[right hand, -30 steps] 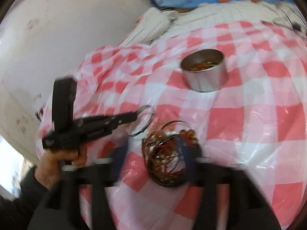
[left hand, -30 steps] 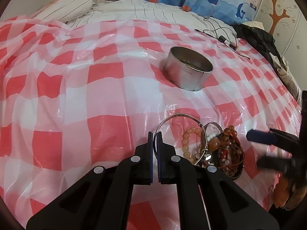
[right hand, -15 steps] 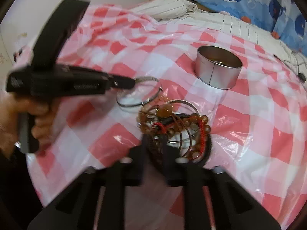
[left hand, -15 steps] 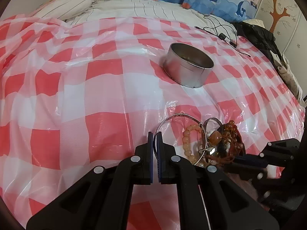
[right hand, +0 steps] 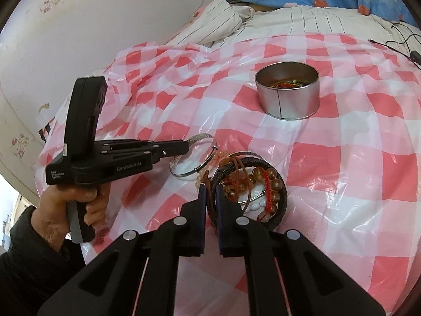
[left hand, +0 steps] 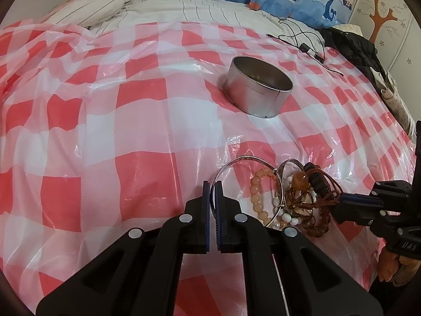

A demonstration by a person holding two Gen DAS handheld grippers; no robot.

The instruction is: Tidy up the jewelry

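A silver bangle (left hand: pixel 247 158) lies at the left of a jewelry pile (left hand: pixel 302 197) on the red-checked plastic sheet (left hand: pixel 131 121). My left gripper (left hand: pixel 212 184) is shut on the bangle's near rim. In the right wrist view it (right hand: pixel 187 146) clamps the same bangle (right hand: pixel 181 174) from the left. My right gripper (right hand: pixel 210 189) is shut on the edge of a black braided bracelet (right hand: pixel 252 161) that rings the beaded bracelets (right hand: pixel 273 184). A round metal tin (right hand: pixel 288 97) stands beyond the pile with some jewelry inside.
A black cable (left hand: pixel 302 44) and dark clothing (left hand: pixel 350 47) lie at the back right of the bed. A striped pillow (left hand: pixel 97 0) sits at the back left. A wall (right hand: pixel 79 26) borders the sheet's left side. A person's hand (right hand: pixel 68 197) holds the left gripper's handle.
My right gripper has come in over the pile and its jaws have closed on the black braided bracelet. The left gripper has stayed in place on the silver bangle.
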